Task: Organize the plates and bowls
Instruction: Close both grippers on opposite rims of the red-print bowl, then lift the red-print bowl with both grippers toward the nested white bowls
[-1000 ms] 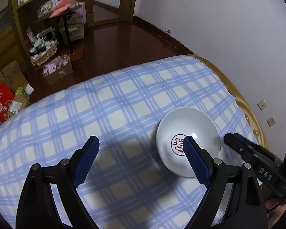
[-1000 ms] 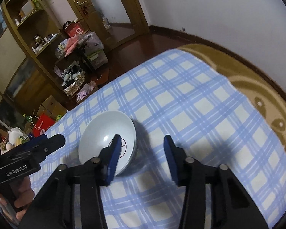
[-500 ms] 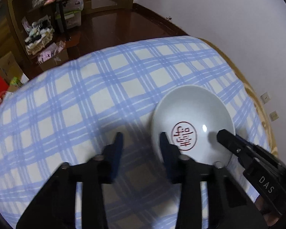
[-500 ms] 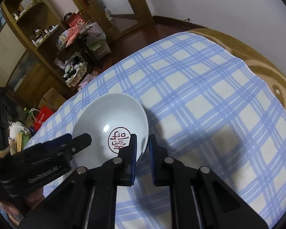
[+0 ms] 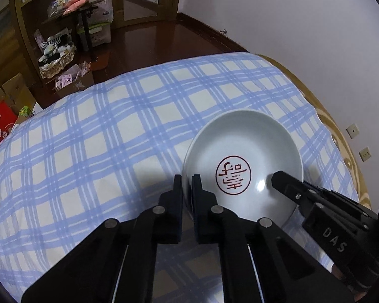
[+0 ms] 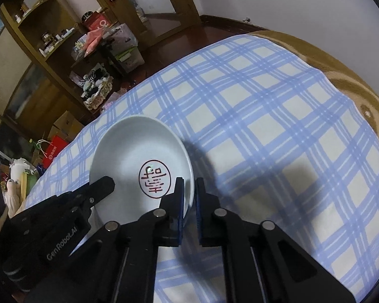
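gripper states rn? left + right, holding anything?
Left gripper: shut on the rim of the white bowl, on its left side.
Right gripper: shut on the same bowl's rim, opposite side.

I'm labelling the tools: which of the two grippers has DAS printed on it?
The right gripper, pinching the bowl by its rim on the wall side; the left gripper reads GenRobot.AI instead.

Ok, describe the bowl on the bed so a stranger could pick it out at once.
Start at the blue-and-white checked bedspread that fills the middle of the view. Near its edge on the white-wall side sits a pale, shallow bowl, pinched at opposite rims by the left tool and right tool. A red circled character mark on its floor sets it apart.
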The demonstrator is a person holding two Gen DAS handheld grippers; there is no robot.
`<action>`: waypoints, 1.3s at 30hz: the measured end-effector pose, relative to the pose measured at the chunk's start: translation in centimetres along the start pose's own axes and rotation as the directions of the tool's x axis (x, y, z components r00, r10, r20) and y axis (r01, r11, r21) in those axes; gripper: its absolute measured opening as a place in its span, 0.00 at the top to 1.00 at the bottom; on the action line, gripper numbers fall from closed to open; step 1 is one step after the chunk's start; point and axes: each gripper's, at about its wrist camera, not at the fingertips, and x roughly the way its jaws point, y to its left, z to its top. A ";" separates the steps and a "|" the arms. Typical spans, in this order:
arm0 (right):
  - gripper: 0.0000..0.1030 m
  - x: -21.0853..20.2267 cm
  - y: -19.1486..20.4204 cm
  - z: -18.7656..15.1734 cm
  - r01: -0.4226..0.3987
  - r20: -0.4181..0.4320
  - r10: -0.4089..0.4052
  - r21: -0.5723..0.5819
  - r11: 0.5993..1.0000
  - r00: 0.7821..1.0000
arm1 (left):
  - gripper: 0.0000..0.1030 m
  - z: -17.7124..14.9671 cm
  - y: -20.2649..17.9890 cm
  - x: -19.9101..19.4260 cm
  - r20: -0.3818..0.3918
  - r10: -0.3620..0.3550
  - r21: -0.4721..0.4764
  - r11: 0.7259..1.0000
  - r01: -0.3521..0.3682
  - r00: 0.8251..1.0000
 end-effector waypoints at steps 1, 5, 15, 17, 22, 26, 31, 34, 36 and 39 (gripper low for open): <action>0.92 -0.1 0.0 0.0 -0.004 -0.003 0.004 0.005 1.000 1.000 | 0.93 -0.1 0.1 -0.1 -0.002 -0.003 -0.004 1.000 0.003 1.000; 0.92 -0.8 0.3 -0.2 -0.003 -0.001 0.003 0.002 1.000 1.000 | 0.92 -0.6 0.1 -1.1 -0.001 0.001 0.006 1.000 -0.001 1.000; 0.91 -3.2 2.2 -0.6 -0.006 0.013 0.007 -0.028 1.000 1.000 | 0.92 -1.5 1.4 -5.0 0.008 0.001 -0.020 1.000 -0.001 1.000; 0.91 -3.9 2.9 -0.9 -0.006 0.013 0.007 -0.042 0.999 1.000 | 0.92 -1.9 1.8 -5.8 0.011 -0.001 -0.026 1.000 0.001 1.000; 0.91 -5.7 5.1 -1.9 0.003 0.011 -0.002 -0.088 0.996 1.000 | 0.92 -2.8 3.5 -8.1 -0.003 -0.021 -0.067 0.998 0.021 1.000; 0.91 -7.2 7.1 -3.0 -0.019 0.023 0.023 -0.124 0.992 0.999 | 0.92 -3.4 4.9 -10.9 0.026 -0.001 -0.068 0.998 0.003 1.000; 0.91 -8.9 9.8 -4.3 -0.058 0.030 0.063 -0.156 0.986 0.998 | 0.92 -4.9 6.8 -14.4 0.041 0.025 -0.082 0.996 -0.021 0.999; 0.91 -10.1 11.4 -5.1 -0.065 0.038 0.073 -0.181 0.981 0.997 | 0.92 -5.9 7.6 -16.0 0.050 0.037 -0.084 0.996 -0.033 0.998; 0.91 -10.8 12.4 -5.7 -0.058 0.045 0.068 -0.199 0.978 0.997 | 0.92 -6.5 8.1 -17.0 0.053 0.046 -0.089 0.995 -0.041 0.998; 0.91 -11.6 13.6 -6.7 -0.061 0.042 0.071 -0.214 0.975 0.997 | 0.92 -7.5 9.0 -18.6 0.059 0.049 -0.109 0.993 -0.042 0.997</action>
